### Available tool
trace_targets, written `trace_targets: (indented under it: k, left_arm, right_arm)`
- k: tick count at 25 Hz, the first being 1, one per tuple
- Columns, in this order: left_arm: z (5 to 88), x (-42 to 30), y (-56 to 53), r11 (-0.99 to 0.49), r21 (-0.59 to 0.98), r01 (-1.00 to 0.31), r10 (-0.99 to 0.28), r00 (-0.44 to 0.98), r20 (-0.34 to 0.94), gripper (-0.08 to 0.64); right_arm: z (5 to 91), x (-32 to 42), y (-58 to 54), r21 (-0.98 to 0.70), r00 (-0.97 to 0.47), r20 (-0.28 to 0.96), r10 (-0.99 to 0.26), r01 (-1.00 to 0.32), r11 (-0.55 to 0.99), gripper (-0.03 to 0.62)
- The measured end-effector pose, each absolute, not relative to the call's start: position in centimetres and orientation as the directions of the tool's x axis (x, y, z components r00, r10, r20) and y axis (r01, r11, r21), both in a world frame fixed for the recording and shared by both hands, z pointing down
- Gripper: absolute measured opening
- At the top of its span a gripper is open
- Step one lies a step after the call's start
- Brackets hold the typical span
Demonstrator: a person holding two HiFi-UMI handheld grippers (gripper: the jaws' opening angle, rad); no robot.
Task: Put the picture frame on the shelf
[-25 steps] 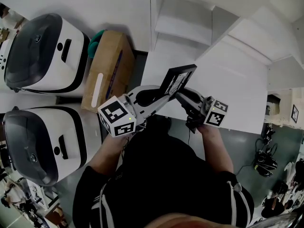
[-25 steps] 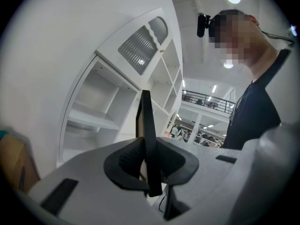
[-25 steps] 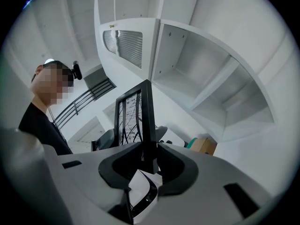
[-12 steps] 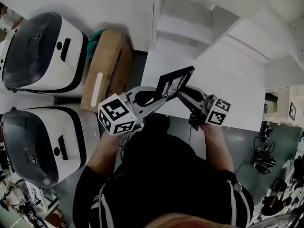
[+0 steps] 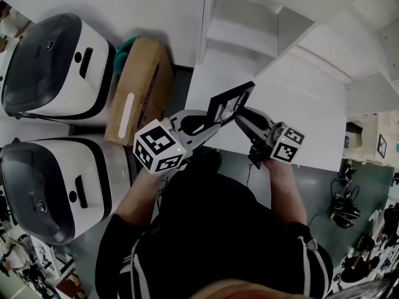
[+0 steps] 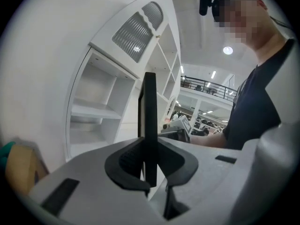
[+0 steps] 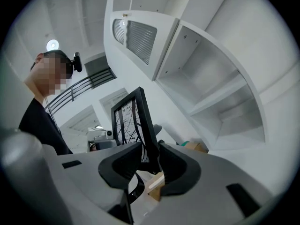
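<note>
You're holding the picture frame (image 5: 229, 104) tilted in the air over the near edge of the white desk (image 5: 305, 117); it's not sitting on the shelf (image 5: 243, 30) yet. The left tool (image 5: 213, 124) is clamping the frame's lower corner edge-on, its jaws having just been closing on it. The right tool (image 5: 240, 113) is gripping the opposite side, pads on the frame. Open shelf bays are standing just beyond the desk. White machines (image 5: 56, 64) and a cardboard box (image 5: 140, 86) are crowding the left side. Grey floor (image 5: 368, 179) is showing past the desk's near edge.
</note>
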State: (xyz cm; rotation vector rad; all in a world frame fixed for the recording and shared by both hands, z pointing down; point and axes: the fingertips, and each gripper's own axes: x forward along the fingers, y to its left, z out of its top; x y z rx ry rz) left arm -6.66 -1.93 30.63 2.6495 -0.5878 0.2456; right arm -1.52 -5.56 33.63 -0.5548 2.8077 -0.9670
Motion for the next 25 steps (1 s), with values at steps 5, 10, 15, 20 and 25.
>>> trace_targets:
  k: [5, 10, 15, 20, 25]
  left_arm:
    - [30.0, -6.3, -2.4, -0.822, 0.324, -0.468, -0.411, 0.882, 0.232, 0.058]
    - [30.5, -6.2, -3.8, -0.794, 0.328, -0.513, -0.464, 0.858, 0.220, 0.058]
    - [32.6, -6.1, -6.0, -0.757, 0.339, -0.559, -0.510, 0.829, 0.230, 0.058]
    - [35.9, -6.7, -8.5, -0.715, 0.349, -0.606, -0.548, 0.795, 0.259, 0.058]
    - [39.0, -7.8, -11.0, -0.659, 0.359, -0.661, -0.602, 0.750, 0.275, 0.058]
  right_arm:
    - [34.0, -0.4, -5.9, -0.621, -0.910, 0.021, -0.415, -0.337, 0.707, 0.118]
    - [34.8, 0.9, -6.3, -0.604, -0.883, 0.053, -0.467, -0.401, 0.689, 0.118]
    - [36.3, 1.9, -6.8, -0.610, -0.857, 0.075, -0.510, -0.444, 0.657, 0.118]
    - [38.1, 1.9, -8.6, -0.618, -0.839, 0.079, -0.538, -0.464, 0.634, 0.118]
    - [39.6, 1.3, -9.8, -0.643, -0.848, 0.064, -0.526, -0.438, 0.628, 0.118]
